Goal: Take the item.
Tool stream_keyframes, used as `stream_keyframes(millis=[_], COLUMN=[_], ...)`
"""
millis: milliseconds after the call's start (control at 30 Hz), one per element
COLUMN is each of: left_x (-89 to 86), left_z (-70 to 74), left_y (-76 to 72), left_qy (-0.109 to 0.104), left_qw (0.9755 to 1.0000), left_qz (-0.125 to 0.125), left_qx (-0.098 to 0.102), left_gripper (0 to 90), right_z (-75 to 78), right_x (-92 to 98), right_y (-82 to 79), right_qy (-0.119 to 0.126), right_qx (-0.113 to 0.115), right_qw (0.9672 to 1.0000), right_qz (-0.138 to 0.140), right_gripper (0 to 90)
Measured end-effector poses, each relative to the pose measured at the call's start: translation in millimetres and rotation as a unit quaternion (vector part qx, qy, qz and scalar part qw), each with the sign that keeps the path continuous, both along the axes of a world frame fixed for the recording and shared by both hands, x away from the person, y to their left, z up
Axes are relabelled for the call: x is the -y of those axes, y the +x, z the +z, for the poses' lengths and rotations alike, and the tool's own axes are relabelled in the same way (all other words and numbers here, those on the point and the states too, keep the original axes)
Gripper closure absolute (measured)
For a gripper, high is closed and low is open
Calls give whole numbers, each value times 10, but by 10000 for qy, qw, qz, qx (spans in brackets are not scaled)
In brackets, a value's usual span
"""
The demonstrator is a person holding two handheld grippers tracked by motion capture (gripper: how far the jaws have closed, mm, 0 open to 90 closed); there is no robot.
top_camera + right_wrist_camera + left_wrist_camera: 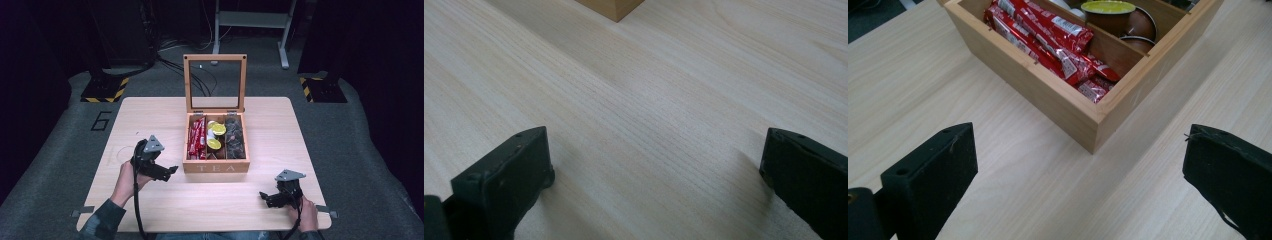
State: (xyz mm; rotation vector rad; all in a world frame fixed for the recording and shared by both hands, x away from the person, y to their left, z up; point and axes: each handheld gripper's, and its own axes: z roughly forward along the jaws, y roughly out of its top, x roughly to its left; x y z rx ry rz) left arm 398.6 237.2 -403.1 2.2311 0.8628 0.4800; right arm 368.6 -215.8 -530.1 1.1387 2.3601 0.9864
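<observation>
A wooden tea box [216, 167] marked TEA stands mid-table, its glass lid [215, 82] raised upright. Red sachets [196, 138] fill its left compartment, yellow-topped capsules [218, 129] the middle one, dark packets [235, 139] the right one. My left gripper [170, 171] is open just left of the box's front corner, nothing between its jaws. In the left gripper view the box corner [1094, 135] lies ahead with red sachets [1055, 42] and a capsule [1109, 11] inside. My right gripper [265, 197] is open low over bare table near the front right, with a box corner [610, 7] far ahead.
The light wooden table [150, 115] has free surface on both sides of the box and along the front edge. Beyond the table lie cables [175, 60], a metal stand [252, 20] and hazard-striped bases [102, 90] on grey floor.
</observation>
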Motion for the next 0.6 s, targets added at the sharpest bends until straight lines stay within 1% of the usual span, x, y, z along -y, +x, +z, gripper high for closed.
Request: stream_keyframes(millis=[33,100,133,167,200,233,267,300,333,400,433,467,567,600], left_x=[13,40,55,73,96,111,129,157,177,229,249,279,357,386], left_z=[12,41,52,66,70,88,95,111,131,152,172,182,223,238], left_y=[17,45,64,77,93,113,122,139,151,180,200,212,260,273], left_qy=[21,22,41,34,36,87,74,110,93,100,164,135,171,167], left_qw=[10000,10000,10000,9999,9999,9998,9998,9998,9997,9996,9994,9994,9990,9990], left_qz=[-20,-59,-75,-108,-106,-151,-161,-172,-226,-259,-310,-318,-395,-416], left_qx=[29,4,24,-18,32,12,13,63,-16,35,49,32,91,34], left_gripper=[9,9,9,9,10,10,10,10,10,11,11,12,12,13], right_z=[0,0,0,0,0,0,0,0,0,0,0,0,0,0], right_x=[0,0,0,0,0,0,0,0,0,0,0,0,0,0], right_y=[0,0,0,0,0,0,0,0,0,0,0,0,0,0], right_qy=[0,1,0,0,1,2,1,1,1,0,1,0,0,3], right_qx=[0,-1,0,1,-1,0,0,-1,1,1,-1,0,0,1], right_qw=[10000,10000,10000,10000,10000,10000,10000,10000,10000,10000,10000,10000,10000,10000], right_qz=[0,0,0,0,0,-1,0,0,1,1,1,1,2,-1], right_gripper=[0,0,0,0,0,0,0,0,0,0,0,0,0,0])
